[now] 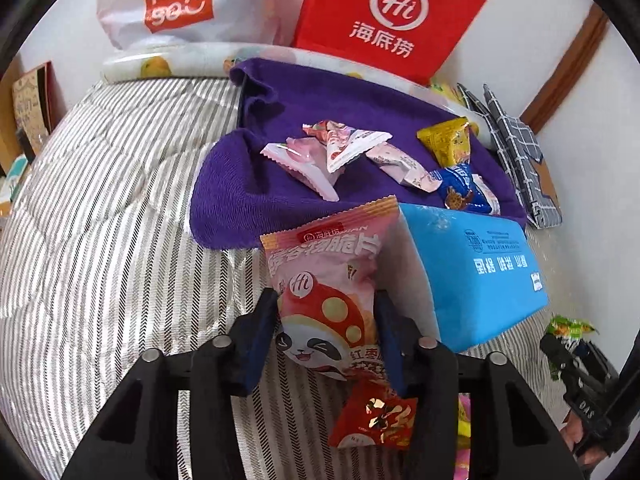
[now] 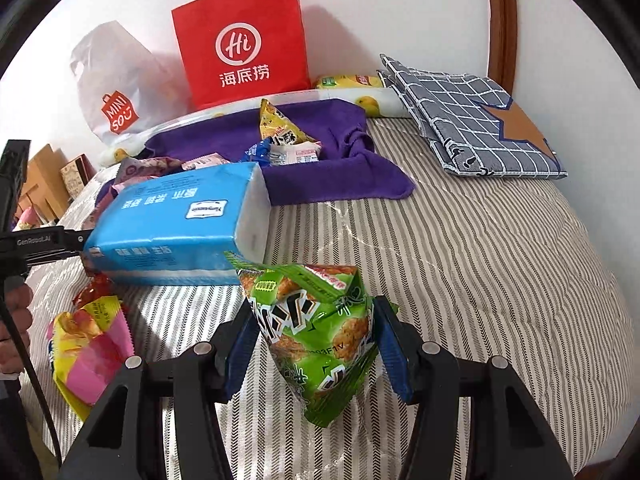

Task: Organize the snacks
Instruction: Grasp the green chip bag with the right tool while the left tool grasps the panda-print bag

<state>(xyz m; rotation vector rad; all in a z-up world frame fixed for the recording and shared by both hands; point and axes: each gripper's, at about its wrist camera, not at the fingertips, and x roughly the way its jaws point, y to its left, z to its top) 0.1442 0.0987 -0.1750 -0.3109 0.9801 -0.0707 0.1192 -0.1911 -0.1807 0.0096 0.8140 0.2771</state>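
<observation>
My left gripper is shut on a pink panda-print snack packet, which stands upright just above the striped bedcover. A small red candy packet lies below it between the gripper arms. In the right wrist view, my right gripper is shut on a green rice-cracker packet, lifted off the cover. Several small wrapped snacks lie on a purple towel beyond. The right gripper and its green packet also show at the left wrist view's right edge.
A blue tissue pack lies between the grippers and the towel. A red paper bag and a white plastic bag stand against the wall. Folded checked fabric lies at the right. A yellow and pink packet lies at the left.
</observation>
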